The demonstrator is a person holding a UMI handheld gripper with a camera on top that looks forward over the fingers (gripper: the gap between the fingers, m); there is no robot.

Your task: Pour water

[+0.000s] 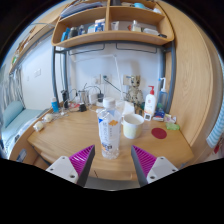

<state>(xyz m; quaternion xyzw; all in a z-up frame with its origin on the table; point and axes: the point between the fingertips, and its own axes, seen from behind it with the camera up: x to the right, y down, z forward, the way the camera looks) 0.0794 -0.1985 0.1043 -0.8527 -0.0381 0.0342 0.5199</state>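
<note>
Gripper view: the gripper (113,160) is released, fingers spread wide with purple pads (143,159) showing, gripping nothing, hovering over the near edge of the wooden desk (70,135). A clear water bottle (108,133) with a label stands upright on the desk just ahead of the fingers, centred on the gap between them, and a white cup (132,126) sits just beside it on the right. Further back: pump bottle (150,102), small red dish (159,132), clutter along the wall, shelf (105,38) above.
</note>
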